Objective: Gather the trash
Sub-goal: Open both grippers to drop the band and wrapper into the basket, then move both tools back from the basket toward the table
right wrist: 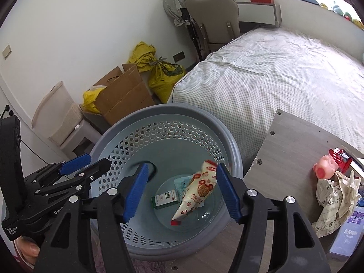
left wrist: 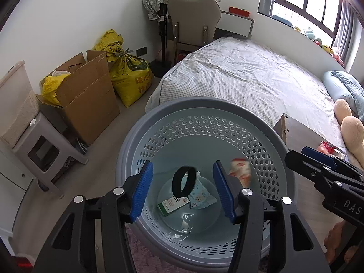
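Observation:
A grey perforated basket [left wrist: 204,122] [right wrist: 163,122] stands on the floor by the bed. Both grippers hover over its mouth. My left gripper [left wrist: 183,191] is open; a black ring [left wrist: 183,180] hangs in mid-air between its blue pads, touching neither. My right gripper [right wrist: 180,193] is open; a red-and-white snack wrapper [right wrist: 195,191] [left wrist: 240,173] is in mid-air inside the basket between its fingers. At the basket bottom lie a green-and-white box [left wrist: 173,204] [right wrist: 165,199] and a pale blue packet [left wrist: 201,199].
A wooden bedside table [right wrist: 295,150] at the right carries crumpled paper [right wrist: 334,200], a pink pig toy [right wrist: 325,167] and a purple box [right wrist: 350,234]. A cardboard box [left wrist: 88,100], yellow sacks [left wrist: 129,77] and a plastic stool [left wrist: 43,145] line the left wall. The bed [left wrist: 250,75] lies behind.

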### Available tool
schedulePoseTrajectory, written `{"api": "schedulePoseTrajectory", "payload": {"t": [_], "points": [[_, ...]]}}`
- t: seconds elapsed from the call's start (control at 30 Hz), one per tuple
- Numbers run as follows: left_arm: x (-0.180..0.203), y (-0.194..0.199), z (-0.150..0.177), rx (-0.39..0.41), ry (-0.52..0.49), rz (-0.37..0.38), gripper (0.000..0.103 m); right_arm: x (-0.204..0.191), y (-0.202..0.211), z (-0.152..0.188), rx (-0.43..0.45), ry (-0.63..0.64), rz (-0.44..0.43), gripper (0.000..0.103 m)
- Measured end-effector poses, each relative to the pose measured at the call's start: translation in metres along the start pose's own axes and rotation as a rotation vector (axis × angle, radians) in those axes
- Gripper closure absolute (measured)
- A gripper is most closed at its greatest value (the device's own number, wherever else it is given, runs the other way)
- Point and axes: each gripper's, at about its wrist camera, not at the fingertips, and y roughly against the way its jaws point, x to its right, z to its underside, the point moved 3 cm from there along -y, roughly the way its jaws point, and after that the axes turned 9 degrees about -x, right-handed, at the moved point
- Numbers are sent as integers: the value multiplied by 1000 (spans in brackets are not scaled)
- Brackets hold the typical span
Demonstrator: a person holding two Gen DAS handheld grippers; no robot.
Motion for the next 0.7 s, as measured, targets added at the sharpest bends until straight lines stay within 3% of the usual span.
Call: {"api": "schedulePoseTrajectory", "payload": {"t": [0.1,0.7], "points": [[-3,2,1,-1,10,1,44,1,2,0,2,-3,2,42],[-4,13,9,13,19,6,41,-6,9,4,13,7,12,39]]}}
